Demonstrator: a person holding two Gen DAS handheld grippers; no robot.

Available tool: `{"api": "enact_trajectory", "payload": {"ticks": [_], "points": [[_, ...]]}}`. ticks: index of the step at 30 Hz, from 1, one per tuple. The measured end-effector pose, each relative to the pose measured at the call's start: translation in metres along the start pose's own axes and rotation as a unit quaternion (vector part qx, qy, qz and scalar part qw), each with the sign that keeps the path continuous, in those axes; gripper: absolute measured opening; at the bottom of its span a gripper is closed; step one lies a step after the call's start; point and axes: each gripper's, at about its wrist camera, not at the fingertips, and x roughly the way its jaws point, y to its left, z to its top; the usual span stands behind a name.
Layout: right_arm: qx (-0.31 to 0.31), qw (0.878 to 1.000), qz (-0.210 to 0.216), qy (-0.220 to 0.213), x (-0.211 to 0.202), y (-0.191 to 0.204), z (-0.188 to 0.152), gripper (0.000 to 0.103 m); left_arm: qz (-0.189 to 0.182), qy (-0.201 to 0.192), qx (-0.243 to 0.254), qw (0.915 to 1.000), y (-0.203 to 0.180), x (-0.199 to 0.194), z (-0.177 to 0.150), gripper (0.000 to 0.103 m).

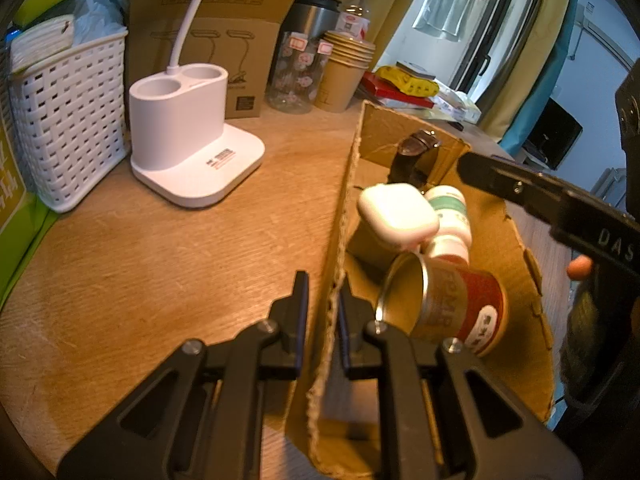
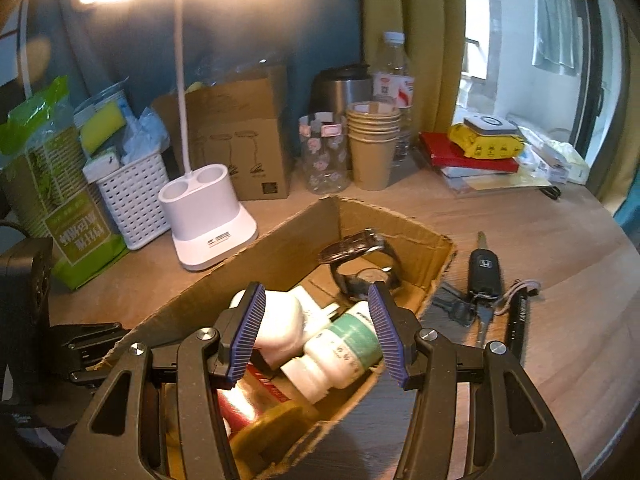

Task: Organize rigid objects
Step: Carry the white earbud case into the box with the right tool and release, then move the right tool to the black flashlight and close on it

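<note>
Wooden bench [image 2: 540, 220] with a cardboard box [image 2: 280, 240] holding a white bottle [image 2: 340, 344], tin can [image 1: 444, 304], earbud case [image 1: 396, 216] and wristwatch [image 2: 360, 256]. Left tongs [image 1: 323, 312] pinch the box wall, steadying it; right tongs [image 2: 316, 332] hover half-open, empty. Likely next: car key [image 2: 485, 268] beside the box, gripped across its fob.

A lit white lamp [image 2: 208, 216] stands on the wooden desk [image 2: 540, 240] against a teal wall [image 2: 132, 60], beside yellow curtains [image 2: 424, 40] and a bright window [image 2: 528, 60].
</note>
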Motion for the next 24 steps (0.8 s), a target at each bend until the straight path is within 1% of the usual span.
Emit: {"api": "enact_trajectory", "payload": {"ticks": [6,12,15,20,24], "points": [[0.016,1.0,-0.023,-0.007,-0.007,-0.018,0.0,0.057,-0.001,0.0,0.0,1.0,0.0,0.0,0.0,0.014],[0.055,0.996,-0.064,-0.019,-0.016,-0.054,-0.004,0.057,-0.001,0.0,0.0,1.0,0.0,0.0,0.0,0.014],[0.081,0.992,-0.093,-0.021,-0.018,-0.077,-0.01,0.057,-0.001,0.0,0.0,1.0,0.0,0.0,0.0,0.014],[0.122,0.985,-0.121,-0.025,-0.021,-0.107,-0.018,0.057,-0.001,0.0,0.0,1.0,0.0,0.0,0.0,0.014],[0.147,0.978,-0.143,-0.028,-0.02,-0.124,-0.023,0.057,-0.001,0.0,0.0,1.0,0.0,0.0,0.0,0.014]]}}
